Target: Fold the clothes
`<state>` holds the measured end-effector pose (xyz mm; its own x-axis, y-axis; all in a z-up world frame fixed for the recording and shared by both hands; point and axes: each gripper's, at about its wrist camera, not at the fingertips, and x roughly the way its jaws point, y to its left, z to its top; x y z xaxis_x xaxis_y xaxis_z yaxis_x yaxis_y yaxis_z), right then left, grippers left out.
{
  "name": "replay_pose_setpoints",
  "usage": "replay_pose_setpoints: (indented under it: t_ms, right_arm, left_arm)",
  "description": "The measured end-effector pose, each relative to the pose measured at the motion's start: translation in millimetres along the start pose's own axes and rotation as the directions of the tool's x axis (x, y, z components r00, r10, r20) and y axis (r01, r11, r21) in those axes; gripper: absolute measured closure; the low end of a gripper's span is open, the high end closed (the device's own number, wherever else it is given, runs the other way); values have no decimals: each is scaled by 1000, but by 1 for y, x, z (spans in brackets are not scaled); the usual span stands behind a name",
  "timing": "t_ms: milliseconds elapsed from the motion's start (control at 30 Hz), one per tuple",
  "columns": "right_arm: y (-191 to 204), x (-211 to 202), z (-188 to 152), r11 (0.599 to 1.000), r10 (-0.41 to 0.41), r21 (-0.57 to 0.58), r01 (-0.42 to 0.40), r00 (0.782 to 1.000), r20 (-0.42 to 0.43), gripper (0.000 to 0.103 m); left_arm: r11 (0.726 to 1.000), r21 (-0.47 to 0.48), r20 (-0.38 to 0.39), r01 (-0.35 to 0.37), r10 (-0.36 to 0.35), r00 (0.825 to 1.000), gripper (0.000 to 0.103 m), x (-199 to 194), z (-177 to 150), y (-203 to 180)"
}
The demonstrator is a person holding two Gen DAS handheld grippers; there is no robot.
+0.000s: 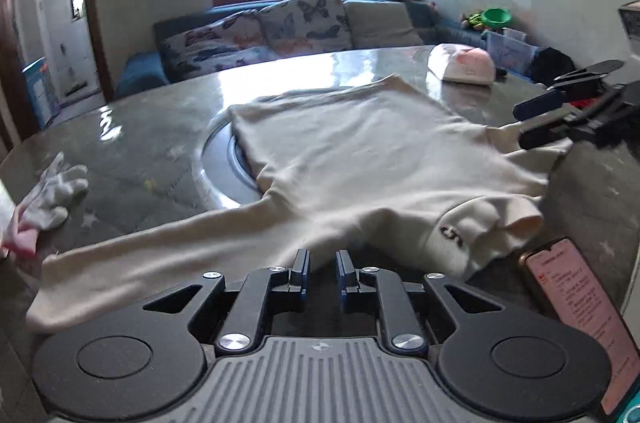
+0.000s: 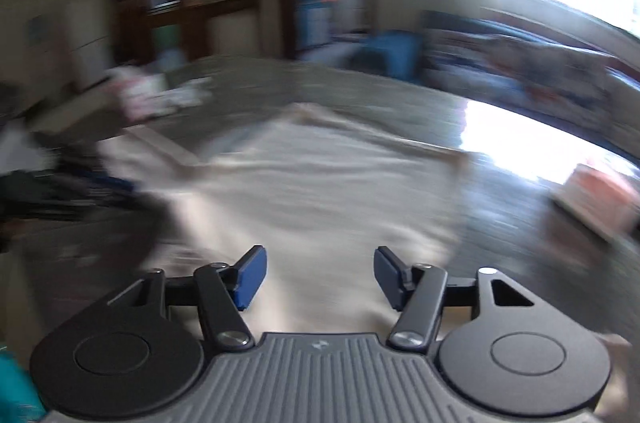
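Note:
A cream sweater (image 1: 360,143) lies spread flat on the round marble table (image 1: 140,127). One sleeve (image 1: 120,263) runs toward the near left, and the collar (image 1: 472,235) with a small dark logo points toward me. My left gripper (image 1: 323,273) sits low at the sweater's near edge between sleeve and collar, its jaws a narrow gap apart with no fabric between them. My right gripper (image 1: 554,111) hovers open at the sweater's right side, by the other sleeve. The right wrist view is motion-blurred: the right gripper (image 2: 320,275) is wide open above the sweater (image 2: 320,183).
A white glove (image 1: 52,191) lies at the table's left. A lit phone (image 1: 576,307) rests near the right edge, beside the collar. A pink-and-white object (image 1: 464,63) sits at the far side. A glass turntable (image 1: 216,159) lies under the sweater. A sofa (image 1: 280,27) stands behind.

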<state>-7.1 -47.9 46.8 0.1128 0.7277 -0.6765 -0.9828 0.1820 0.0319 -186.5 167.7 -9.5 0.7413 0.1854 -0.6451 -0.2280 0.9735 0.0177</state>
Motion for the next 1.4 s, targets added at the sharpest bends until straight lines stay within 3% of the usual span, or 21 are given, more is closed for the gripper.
replay_pose_setpoints:
  t_ms: [67,167,333,400,500,633,700,733,867,1100,1233,1400]
  right_arm:
    - [25,6,11,994,95,-56,-95,995,-4,49]
    - [61,26,17,979,158,-126,-162,987,-37,55]
    - [95,58,15,971,115,-203,-128,990,-77,62]
    - [99,67,13,972,83,-214,-100,993,-87,66]
    - [101,73,11,974,35,-221,-54,996,-88,85]
    - [94,68,13,982,47,-177,-62,995,-87,95]
    - [83,58,19,987,94,-121,-103,992,-79,96]
    - [80,54,21,988,109,-100,-116,991,-72,96]
    - [64,38,26,981,189,-25,-191,980,-66,96]
    - [60,28,17,945,324,-1,-326,940,-105,90]
    - [54,23,16,968,251,16,-251,967,-36,88]
    - [51,38,4,976,213,67,-209,976,-51,88]
  left_arm:
    - [1000,-10,7,-16,16,1000,87,-4,-3,5]
    - [999,-8,16,-42,42,999,86,-7,-9,9]
    - [997,31,21,-67,66,998,85,-4,-13,11]
    - [997,45,24,-59,58,998,79,0,-14,11]
    - [997,57,26,-52,51,998,76,6,-15,13]
    - [996,74,28,-42,40,999,82,11,-17,17]
    - [996,79,37,-40,37,999,95,9,-16,19]
    - [996,75,44,-37,34,998,97,6,-15,22]
    - [996,75,82,-39,33,996,98,-9,-9,30]
    - [997,83,50,2,-6,999,94,-7,-2,29]
    - [996,79,51,30,-34,998,94,0,10,19]
    - [995,75,51,66,-70,996,89,9,25,6]
